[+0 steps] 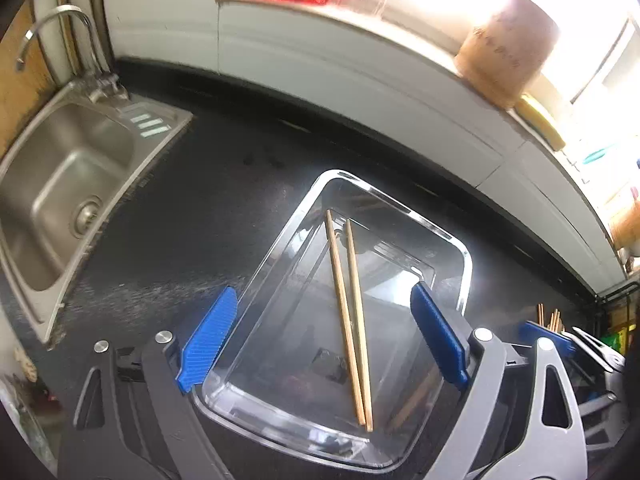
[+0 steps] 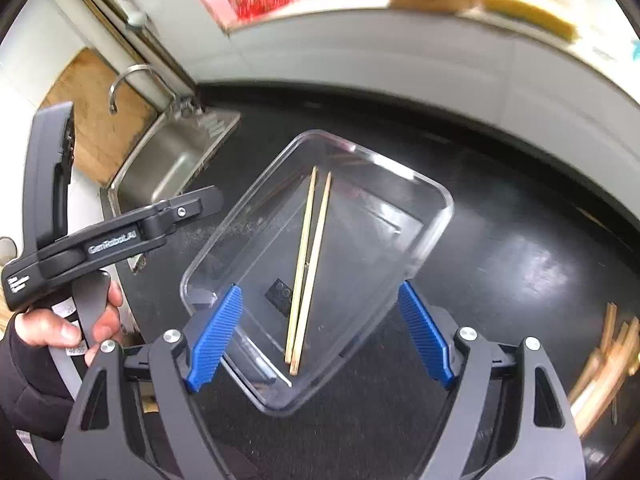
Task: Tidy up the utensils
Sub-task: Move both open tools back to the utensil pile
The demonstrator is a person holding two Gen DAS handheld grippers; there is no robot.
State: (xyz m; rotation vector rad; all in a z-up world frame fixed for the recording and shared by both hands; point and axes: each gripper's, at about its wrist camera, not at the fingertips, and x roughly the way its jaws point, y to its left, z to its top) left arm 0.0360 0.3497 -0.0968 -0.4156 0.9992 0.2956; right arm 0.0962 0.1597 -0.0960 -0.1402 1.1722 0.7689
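A clear plastic tray [image 1: 460, 256] [image 2: 436, 216] lies on the black counter. Two wooden chopsticks [image 1: 352, 320] [image 2: 306, 264] lie side by side inside it. My left gripper [image 1: 324, 340] is open and empty, hovering above the tray with a blue pad on each side. My right gripper [image 2: 320, 332] is open and empty above the tray's near corner. It also shows at the right edge of the left wrist view [image 1: 548, 332]. The left gripper body [image 2: 120, 236] shows in the right wrist view, held by a hand. A pile of loose wooden utensils [image 2: 608, 368] lies on the counter at right.
A steel sink [image 1: 60, 184] [image 2: 168, 160] with a tap [image 1: 60, 32] is at the left. A white wall ledge at the back holds a brown pot [image 1: 508, 48] and a yellow sponge [image 2: 528, 8]. The black counter [image 1: 192, 208] surrounds the tray.
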